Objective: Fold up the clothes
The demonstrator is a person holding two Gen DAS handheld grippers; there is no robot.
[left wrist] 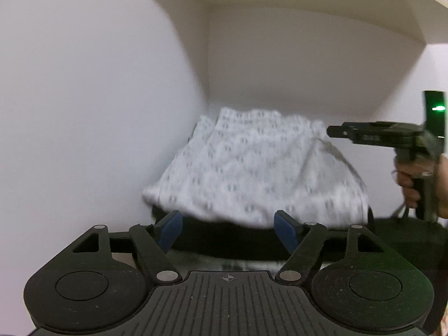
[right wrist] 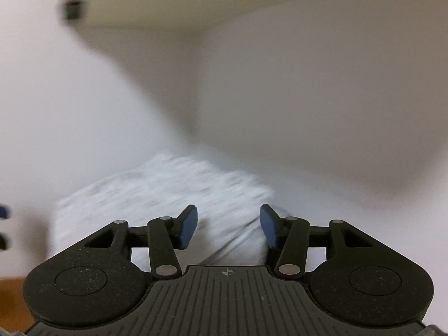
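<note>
- The folded white garment (left wrist: pixel 252 168), printed with small grey marks, lay on a dark folded item (left wrist: pixel 224 238) in the back left corner of a white shelf compartment (left wrist: pixel 308 70); in the left wrist view it sat at centre, reaching toward 12 o'clock.
- The left hand-held gripper (left wrist: pixel 228 231) stood with its blue pads (left wrist: pixel 170 232) spread wide, nothing between them; the pads sat just in front of the garment's near edge, over the dark item, and touched neither as far as the blur allowed.
- At 3 o'clock in that view, the right hand-held gripper (left wrist: pixel 333 131) pointed toward the garment's right side from a person's hand (left wrist: pixel 411 182), with a green light (left wrist: pixel 438 108) glowing on its body.
- In the right wrist view, the right hand-held gripper (right wrist: pixel 228 229) held its pads about half apart, gripping nothing; the garment (right wrist: pixel 156 190) lay blurred beyond and below them, from centre toward 9 o'clock.
- Whether those pads brushed the cloth could not be told.
- A shelf board (right wrist: pixel 168 5) ran overhead at 12 o'clock.
</note>
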